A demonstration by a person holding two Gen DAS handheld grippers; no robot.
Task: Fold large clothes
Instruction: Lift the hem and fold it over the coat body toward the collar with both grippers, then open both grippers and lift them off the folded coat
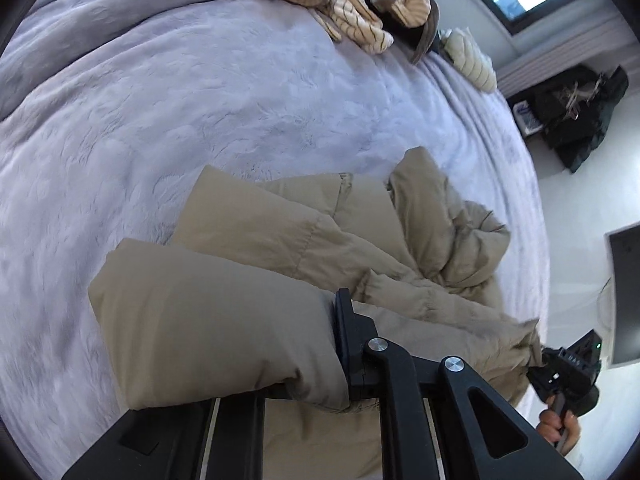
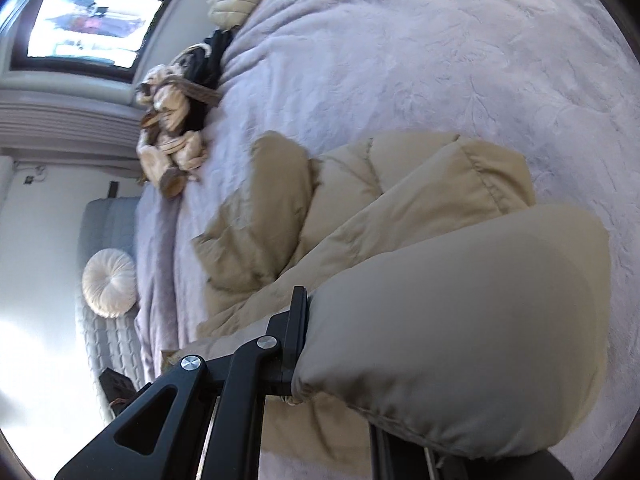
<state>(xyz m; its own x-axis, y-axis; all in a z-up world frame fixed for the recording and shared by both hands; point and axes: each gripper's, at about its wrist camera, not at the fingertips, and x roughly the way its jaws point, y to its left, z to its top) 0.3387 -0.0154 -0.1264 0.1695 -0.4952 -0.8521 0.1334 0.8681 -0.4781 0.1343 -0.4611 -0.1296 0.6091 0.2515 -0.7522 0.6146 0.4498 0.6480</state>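
Observation:
A beige puffer jacket (image 1: 320,232) lies bunched on the lilac bedspread (image 1: 200,100). My left gripper (image 1: 316,364) is shut on a padded fold of it. One black finger (image 1: 348,340) shows and the fabric bulges over the other. At the right edge of the left wrist view, my right gripper (image 1: 560,364), held by a hand (image 1: 556,428), grips another edge of the jacket. In the right wrist view the right gripper (image 2: 340,356) is shut on a thick fold of the jacket (image 2: 400,208), with one finger (image 2: 294,340) showing and the other hidden under the cloth.
A heap of cream striped clothes (image 1: 360,4) and a pale quilted garment (image 1: 472,60) lie at the bed's far side. Dark clothes (image 1: 580,112) sit beyond the bed's edge. A round white cushion (image 2: 110,282) rests on a grey bench beside the bed.

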